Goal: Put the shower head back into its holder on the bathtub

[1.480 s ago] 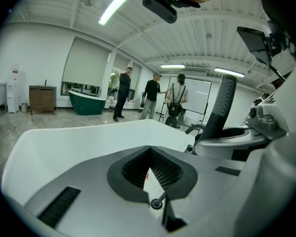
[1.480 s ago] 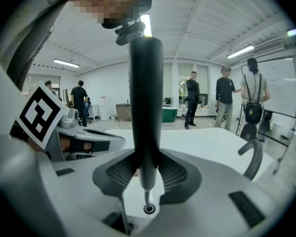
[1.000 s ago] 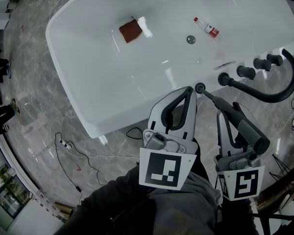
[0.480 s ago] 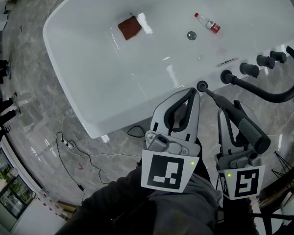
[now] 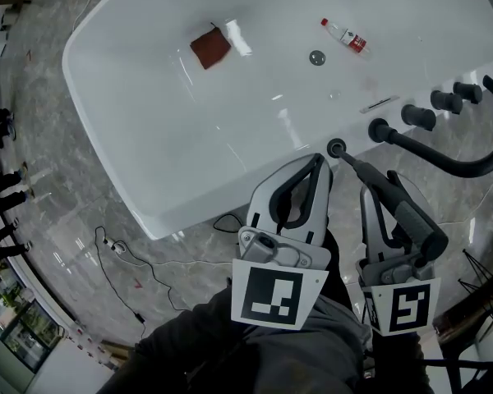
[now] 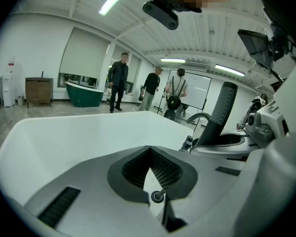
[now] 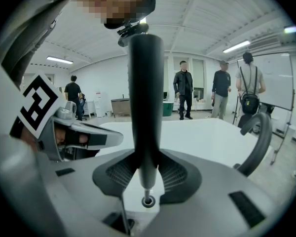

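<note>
Between the pads of the right tool [image 5: 380,185] [image 7: 146,168] the shower head [image 5: 401,213] [image 7: 145,83] is sitting clamped, the jaws pressing on both sides of its lower taper. It is a slim matte-black wand, round and smooth along the handle, narrowing to a short silvery metal stub at the end that is pointing away from the person. That stub is hanging right at the mouth of the holder [image 5: 335,147] [image 7: 148,201], a small dark ring set in the near rim of the bathtub [image 5: 189,138]; whether the tip is already entering the ring is not clear.

Just to the left, the left tool [image 5: 316,161] [image 6: 149,151] is hovering with its jaws pressed tip to tip and nothing between them, its nose also pointing at the holder [image 6: 158,196], which is showing through the gap under its pads.

Along the rim to the right, a curved black spout [image 5: 470,156] is arching over the edge, with three black knobs [image 5: 417,117] sitting in a row beside it. Inside the white tub a brown cloth [image 5: 211,48], a small clear bottle [image 5: 347,38] and the round drain [image 5: 316,57] are lying well apart from the holder. Grey marbled floor [image 5: 57,187] is surrounding the tub, with a thin cable [image 5: 119,249] trailing across it.
</note>
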A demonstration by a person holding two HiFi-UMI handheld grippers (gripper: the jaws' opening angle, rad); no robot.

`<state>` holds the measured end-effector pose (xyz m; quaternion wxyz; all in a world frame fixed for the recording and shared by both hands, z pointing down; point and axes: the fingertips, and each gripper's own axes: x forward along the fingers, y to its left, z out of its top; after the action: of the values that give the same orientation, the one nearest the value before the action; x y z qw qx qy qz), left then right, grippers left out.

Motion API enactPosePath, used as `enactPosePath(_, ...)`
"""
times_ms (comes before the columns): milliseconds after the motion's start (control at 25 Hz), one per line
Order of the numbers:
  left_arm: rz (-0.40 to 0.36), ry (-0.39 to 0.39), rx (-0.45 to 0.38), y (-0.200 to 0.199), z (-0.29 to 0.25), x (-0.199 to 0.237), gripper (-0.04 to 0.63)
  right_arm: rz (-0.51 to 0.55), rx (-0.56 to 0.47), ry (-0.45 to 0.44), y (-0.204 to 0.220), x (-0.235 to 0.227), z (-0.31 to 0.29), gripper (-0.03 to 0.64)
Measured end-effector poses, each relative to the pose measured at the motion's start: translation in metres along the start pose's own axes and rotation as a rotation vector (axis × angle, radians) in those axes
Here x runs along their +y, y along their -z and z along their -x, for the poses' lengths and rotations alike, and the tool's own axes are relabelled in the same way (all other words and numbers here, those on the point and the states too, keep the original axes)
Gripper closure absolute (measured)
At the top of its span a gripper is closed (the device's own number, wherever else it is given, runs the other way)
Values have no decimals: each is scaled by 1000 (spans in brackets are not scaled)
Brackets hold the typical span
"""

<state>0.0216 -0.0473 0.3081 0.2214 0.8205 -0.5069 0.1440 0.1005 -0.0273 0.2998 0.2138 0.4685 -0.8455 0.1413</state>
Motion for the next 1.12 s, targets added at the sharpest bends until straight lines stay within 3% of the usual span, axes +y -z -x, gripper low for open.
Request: enactPosePath(1120, 7, 16, 83, 29, -28, 16, 592, -30, 37, 30, 40, -7, -32, 476)
